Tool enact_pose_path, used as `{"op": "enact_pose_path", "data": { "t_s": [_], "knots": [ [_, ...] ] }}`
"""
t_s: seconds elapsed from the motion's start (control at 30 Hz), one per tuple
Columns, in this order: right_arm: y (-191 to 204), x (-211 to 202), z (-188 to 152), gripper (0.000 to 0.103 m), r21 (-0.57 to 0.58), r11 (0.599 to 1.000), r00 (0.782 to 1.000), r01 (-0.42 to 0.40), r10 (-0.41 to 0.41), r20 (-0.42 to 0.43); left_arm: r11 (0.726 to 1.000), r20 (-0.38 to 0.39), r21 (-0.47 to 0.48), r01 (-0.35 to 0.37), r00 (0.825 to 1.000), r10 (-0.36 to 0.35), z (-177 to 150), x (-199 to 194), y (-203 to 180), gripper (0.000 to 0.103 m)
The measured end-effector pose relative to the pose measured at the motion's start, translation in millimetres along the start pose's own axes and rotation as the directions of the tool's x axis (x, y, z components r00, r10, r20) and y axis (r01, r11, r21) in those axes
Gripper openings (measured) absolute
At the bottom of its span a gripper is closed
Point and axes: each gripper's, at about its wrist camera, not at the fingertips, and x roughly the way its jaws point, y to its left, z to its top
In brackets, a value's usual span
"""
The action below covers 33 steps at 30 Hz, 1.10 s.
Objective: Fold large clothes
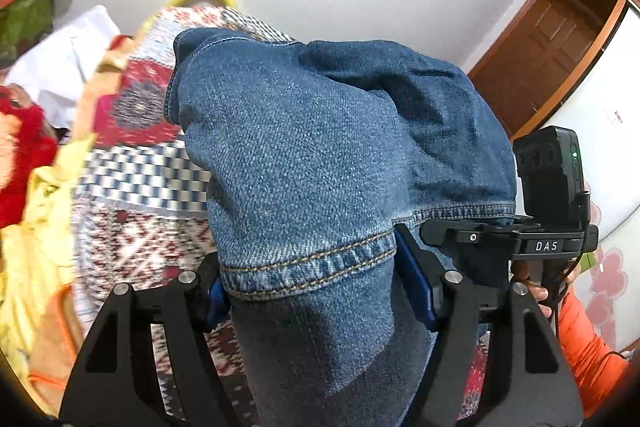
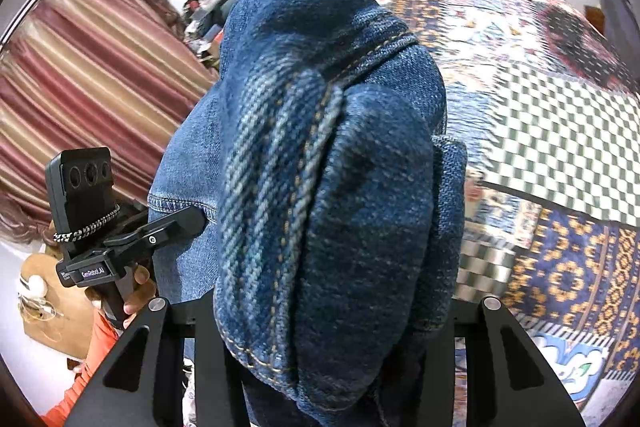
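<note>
beneath both claws lies a patchwork bedspread (image 1: 132, 163) with checked and floral squares, a white wall behind it. my left claw (image 1: 316, 291) is clamped on the stitched hem of the blue jeans (image 1: 304, 131), held above the bed. my right claw (image 2: 320, 311) is closed on a bunched seam of the same denim, its fingertips buried in cloth.

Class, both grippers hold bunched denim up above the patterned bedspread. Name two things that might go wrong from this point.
1. The left gripper pinches a thick wad of jeans at a hem; the bulky fold may slip out.
2. The right gripper grips bunched layers, so the jeans could land on the bedspread creased, not flat.
</note>
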Motion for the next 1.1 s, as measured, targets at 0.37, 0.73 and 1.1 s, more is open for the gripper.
{"op": "enact_pose_path", "data": {
  "t_s": [0.37,0.73,1.1],
  "knots": [
    [56.7,122.2,-8.1,0.042,0.031,0.999,0.988,-0.026,0.03,-0.152,0.983,-0.065,-0.162,-0.086,0.995,0.077,-56.4,-23.4,113.1,0.07],
    [39.2,217.6,-43.1,0.044,-0.034,0.999,0.953,0.04,-0.048,-0.298,0.963,-0.176,-0.256,-0.079,0.984,0.034,-132.7,32.9,188.3,0.073],
    [32.2,166.7,-66.1,0.073,-0.118,0.987,0.955,0.106,-0.134,-0.263,0.958,-0.149,-0.135,-0.252,0.961,0.231,-153.2,4.5,161.7,0.076]
  ]
}}
